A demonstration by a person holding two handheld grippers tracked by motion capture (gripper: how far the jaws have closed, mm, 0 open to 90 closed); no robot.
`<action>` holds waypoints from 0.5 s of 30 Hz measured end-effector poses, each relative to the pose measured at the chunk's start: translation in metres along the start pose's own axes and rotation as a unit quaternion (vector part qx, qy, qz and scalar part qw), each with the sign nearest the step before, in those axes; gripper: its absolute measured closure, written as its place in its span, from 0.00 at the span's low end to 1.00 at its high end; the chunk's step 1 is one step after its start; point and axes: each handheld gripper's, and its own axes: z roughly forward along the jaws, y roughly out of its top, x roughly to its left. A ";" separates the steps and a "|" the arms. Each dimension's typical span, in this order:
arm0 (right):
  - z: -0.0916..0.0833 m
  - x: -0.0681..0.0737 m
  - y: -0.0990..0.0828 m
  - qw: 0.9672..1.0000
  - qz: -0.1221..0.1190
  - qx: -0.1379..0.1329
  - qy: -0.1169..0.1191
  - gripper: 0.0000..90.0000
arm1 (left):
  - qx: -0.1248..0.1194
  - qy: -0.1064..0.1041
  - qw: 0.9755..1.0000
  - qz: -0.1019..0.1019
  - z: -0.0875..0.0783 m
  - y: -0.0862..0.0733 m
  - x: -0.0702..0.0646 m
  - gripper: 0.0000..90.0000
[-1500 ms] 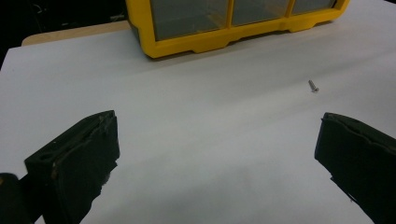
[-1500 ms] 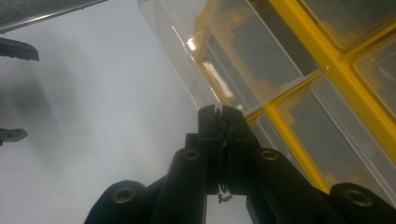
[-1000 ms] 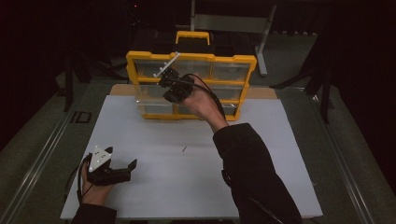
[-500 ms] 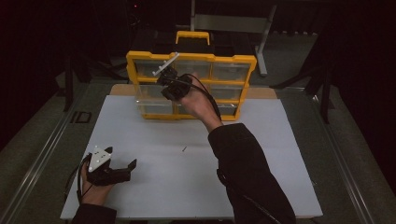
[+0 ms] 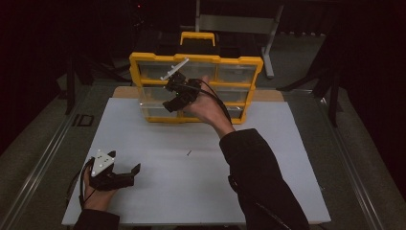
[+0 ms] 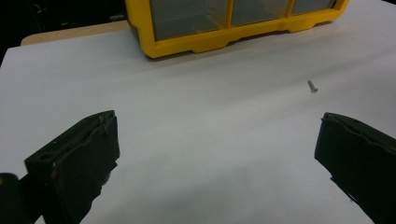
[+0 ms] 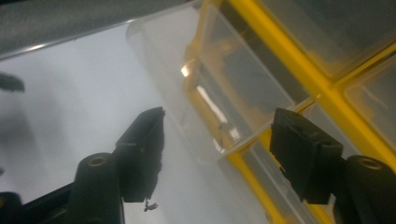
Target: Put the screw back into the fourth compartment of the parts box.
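drawer (image 7: 219, 93) is pulled out under right gripper (image 5: 173, 99), jaws just opened & empty; left gripper (image 5: 125, 173) wide, idle nr screw (image 5: 189, 154). fetch screw next, drop it well inside.

Both grippers are black with blocky jaws; the left gripper (image 5: 125, 173) carries a grey three-cornered plate on top, the right gripper (image 5: 173, 101) a white bar. A thin black cable trails from each. The right arm wears a dark sleeve (image 5: 261, 182)
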 end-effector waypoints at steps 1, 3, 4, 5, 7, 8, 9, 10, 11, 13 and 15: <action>0.000 0.000 -0.001 1.000 -0.003 0.003 -0.002 0.37 | 0.001 0.000 1.000 0.001 0.000 0.000 0.000 0.01; -0.002 0.000 -0.004 1.000 -0.011 0.006 0.001 0.37 | 0.000 0.000 1.000 0.001 0.000 0.000 -0.001 0.01; -0.002 0.000 -0.005 1.000 -0.012 0.006 0.002 0.36 | 0.000 0.000 1.000 0.001 0.000 0.000 -0.001 0.01; -0.002 0.000 -0.005 1.000 -0.012 0.006 0.002 0.36 | 0.000 0.000 1.000 0.001 0.000 0.000 -0.001 0.01; -0.004 0.000 -0.008 1.000 -0.018 0.010 0.005 0.36 | 0.001 0.000 1.000 0.001 0.000 0.000 -0.001 0.01; -0.004 0.001 -0.010 1.000 -0.022 0.011 0.008 0.36 | 0.001 0.000 1.000 0.001 0.001 0.000 -0.001 0.01; -0.004 0.001 -0.011 1.000 -0.025 0.012 0.009 0.36 | 0.001 0.000 1.000 0.001 0.000 0.000 -0.001 0.01; -0.004 0.001 -0.012 0.999 -0.030 0.014 0.010 0.36 | 0.001 0.000 1.000 0.001 0.001 0.000 -0.001 0.01; -0.004 0.002 -0.014 0.999 -0.033 0.015 0.010 0.36 | 0.001 0.001 1.000 0.001 0.001 0.000 -0.001 0.01; -0.004 0.002 -0.017 0.999 -0.036 0.015 0.012 0.36 | 0.001 0.001 1.000 0.002 0.001 0.000 -0.001 0.01; -0.003 0.003 -0.020 0.999 -0.037 0.018 0.015 0.36 | 0.001 0.001 1.000 0.002 0.001 0.000 -0.001 0.01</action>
